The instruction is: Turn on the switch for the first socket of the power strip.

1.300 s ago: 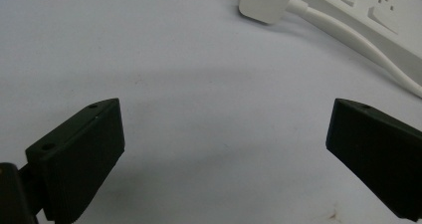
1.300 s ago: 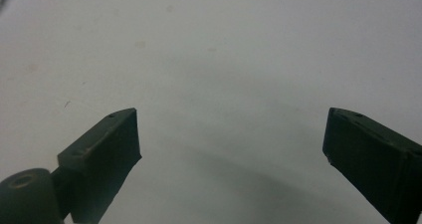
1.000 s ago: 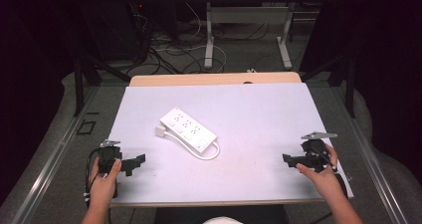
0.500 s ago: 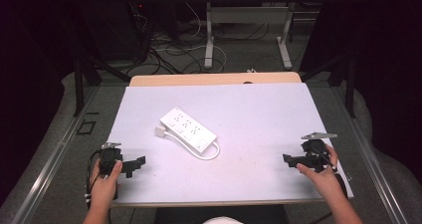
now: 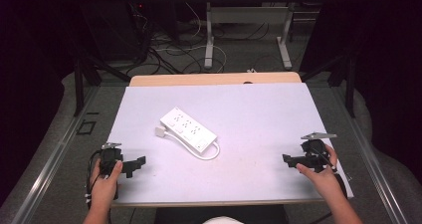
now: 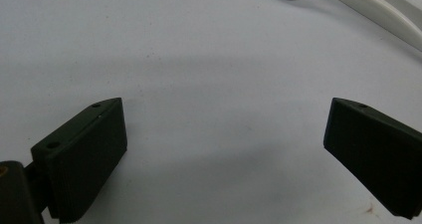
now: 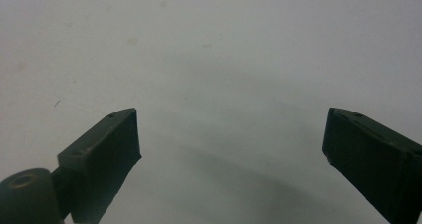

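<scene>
1. Change since the earlier frames — very little. The left gripper (image 5: 133, 165) has crept slightly toward the near edge of the surface (image 5: 259, 114) and the right gripper (image 5: 292, 159) sits almost where it was; the power strip (image 5: 188, 130) has not moved.
2. Meaning for the work in hand: judged from this, the reach has not yet begun. Both grippers rest low near the near corners, each pointing inward toward the middle.
3. Left gripper (image 6: 223, 149): jaws spread wide, nothing between them but bare surface. In the left gripper view the white cord (image 6: 378, 7) of the strip crosses the upper right corner, well ahead of the jaws.
4. Right gripper (image 7: 231, 154): jaws likewise wide apart and empty, above plain surface with a few faint specks.
5. Power strip: lies flat, turned diagonally, a little left of the surface's centre — well apart from both grippers, somewhat nearer the left one. Its cord (image 5: 211, 153) loops at the end toward the near edge; a small white plug (image 5: 160, 131) lies just beside the end toward the left edge.
6. Surroundings: a wooden strip (image 5: 214, 79) borders the far edge; beyond it, table legs and cables on the floor.
7. Obstacles: nothing lies between either gripper and the strip. The loose cord loop could, in my judgement, snag or drag when the strip is lifted.
</scene>
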A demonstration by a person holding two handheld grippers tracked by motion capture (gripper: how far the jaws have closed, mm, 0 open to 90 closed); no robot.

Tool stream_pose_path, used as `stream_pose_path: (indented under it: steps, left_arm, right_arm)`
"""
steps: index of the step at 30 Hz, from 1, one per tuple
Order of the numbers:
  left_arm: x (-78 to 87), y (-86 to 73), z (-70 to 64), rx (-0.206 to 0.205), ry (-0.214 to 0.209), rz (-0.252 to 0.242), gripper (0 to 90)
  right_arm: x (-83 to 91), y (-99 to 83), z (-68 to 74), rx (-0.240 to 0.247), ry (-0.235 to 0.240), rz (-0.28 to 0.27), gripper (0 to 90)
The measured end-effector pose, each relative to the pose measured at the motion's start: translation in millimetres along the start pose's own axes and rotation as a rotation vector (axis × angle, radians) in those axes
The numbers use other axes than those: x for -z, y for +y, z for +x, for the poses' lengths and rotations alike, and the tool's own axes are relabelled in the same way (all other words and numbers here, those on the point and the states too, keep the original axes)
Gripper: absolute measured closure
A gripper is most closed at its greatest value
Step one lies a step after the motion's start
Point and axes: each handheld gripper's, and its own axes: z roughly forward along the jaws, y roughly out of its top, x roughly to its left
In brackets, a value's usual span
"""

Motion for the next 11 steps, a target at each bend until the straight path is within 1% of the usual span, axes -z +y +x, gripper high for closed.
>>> stream_pose_path:
  steps: [5, 6, 8, 9, 11]
  left_arm:
    - [-0.1, 0.0, -0.1, -0.002, 0.0, 0.001, 3.2]
    - [-0.2, 0.0, 0.0, -0.003, 0.0, 0.0, 3.2]
    - [-0.1, 0.0, 0.1, -0.003, 0.0, 0.0, 3.2]
    - [-0.1, 0.1, 0.1, -0.003, 0.0, 0.0, 3.2]
    - [-0.1, 0.2, 0.1, -0.002, 0.0, 0.001, 3.2]
  right_arm:
    - [0.2, -0.3, -0.4, -0.001, 0.002, 0.001, 7.1]
    - [0.0, -0.2, -0.8, 0.006, 0.003, -0.003, 7.2]
    - [0.2, -0.3, -0.3, -0.001, 0.002, 0.002, 7.1]
    - [-0.1, -0.3, -1.0, 0.009, 0.0, -0.003, 7.1]
    - [-0.4, -0.4, -0.6, 0.004, -0.001, -0.002, 7.2]
